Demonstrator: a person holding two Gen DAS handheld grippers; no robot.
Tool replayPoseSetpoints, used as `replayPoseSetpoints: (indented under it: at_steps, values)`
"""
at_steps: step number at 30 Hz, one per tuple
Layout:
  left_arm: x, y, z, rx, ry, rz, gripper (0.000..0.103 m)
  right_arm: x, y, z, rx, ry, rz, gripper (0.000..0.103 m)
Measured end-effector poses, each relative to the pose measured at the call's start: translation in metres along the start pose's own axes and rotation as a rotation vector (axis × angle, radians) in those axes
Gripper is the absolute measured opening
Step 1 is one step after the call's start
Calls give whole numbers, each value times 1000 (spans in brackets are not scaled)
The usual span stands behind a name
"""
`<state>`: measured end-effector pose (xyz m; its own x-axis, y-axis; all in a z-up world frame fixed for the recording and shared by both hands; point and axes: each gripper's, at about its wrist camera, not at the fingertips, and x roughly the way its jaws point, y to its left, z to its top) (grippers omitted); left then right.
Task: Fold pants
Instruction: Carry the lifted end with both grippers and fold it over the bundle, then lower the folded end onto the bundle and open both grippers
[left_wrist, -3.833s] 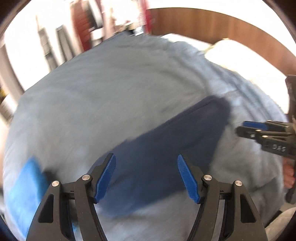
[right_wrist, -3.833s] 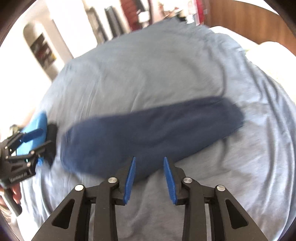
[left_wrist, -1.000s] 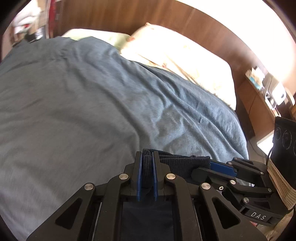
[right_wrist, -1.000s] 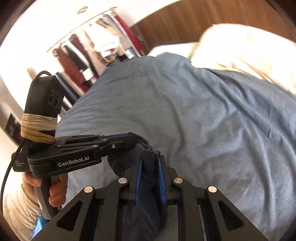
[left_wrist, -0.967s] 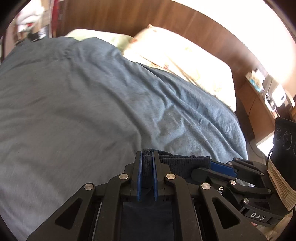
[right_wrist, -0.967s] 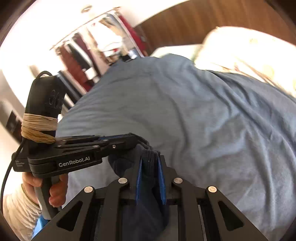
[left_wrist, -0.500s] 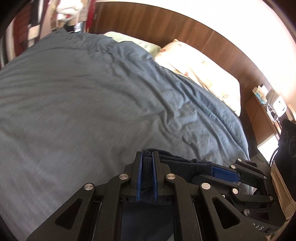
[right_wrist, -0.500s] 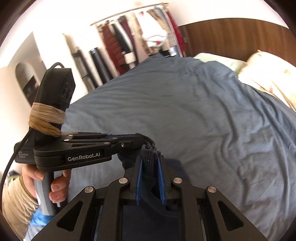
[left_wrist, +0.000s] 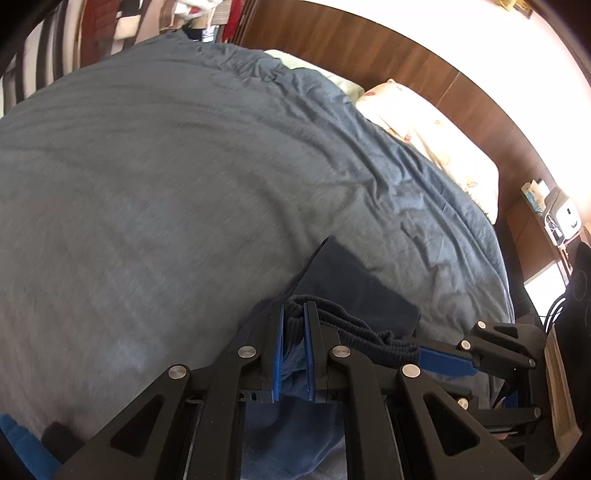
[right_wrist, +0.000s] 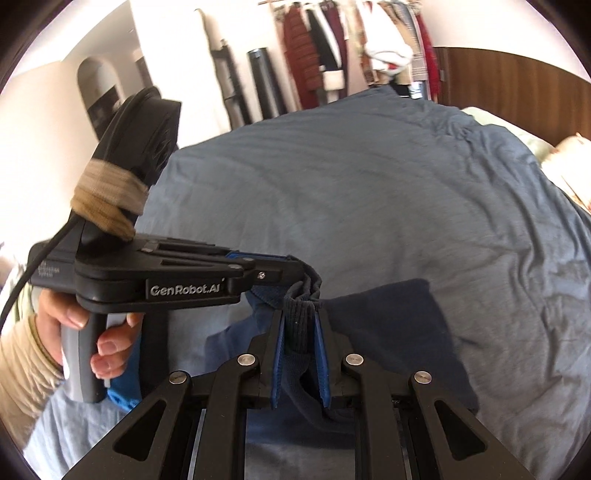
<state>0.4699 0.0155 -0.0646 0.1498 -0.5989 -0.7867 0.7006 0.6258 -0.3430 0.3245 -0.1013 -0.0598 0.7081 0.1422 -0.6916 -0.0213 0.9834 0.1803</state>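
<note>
Pants (left_wrist: 354, 288) hang from both clenched grippers, left gripper (left_wrist: 293, 343) and right gripper (right_wrist: 299, 354) pinching the ribbed edge; keep both grips level while laying it forward.

ribbed knit navy pants (left_wrist: 354, 325), matt crumpled cloth duvet (left_wrist: 166, 177), smooth wood headboard (left_wrist: 406, 62).

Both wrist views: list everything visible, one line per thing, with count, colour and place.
pants: one, navy, ribbed waistband pinched by both grippers, rest lying on the duvet
duvet: one, grey-blue, covering the bed
pillows: two, floral cream and pale green, at the headboard
headboard: one, dark wood, far end
hanging clothes: several, red, white, dark, on a rail
left gripper: shut on pants
right gripper: shut on pants
hand: one, beige sleeve, holding the left gripper
</note>
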Motion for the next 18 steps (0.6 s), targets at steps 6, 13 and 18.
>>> replayPoseSetpoints:
  at_steps: [6,13,18]
  values:
    - [-6,18,-25,-50,10,30,12,14,30,-20,-81,40,16,16]
    - [-30,33,-54,-117,11,178,12,29,56,-43,-133,119,68,16]
    - [-48,27,-73,-174,6,236,14,39,63,-58,-173,162,105,16]
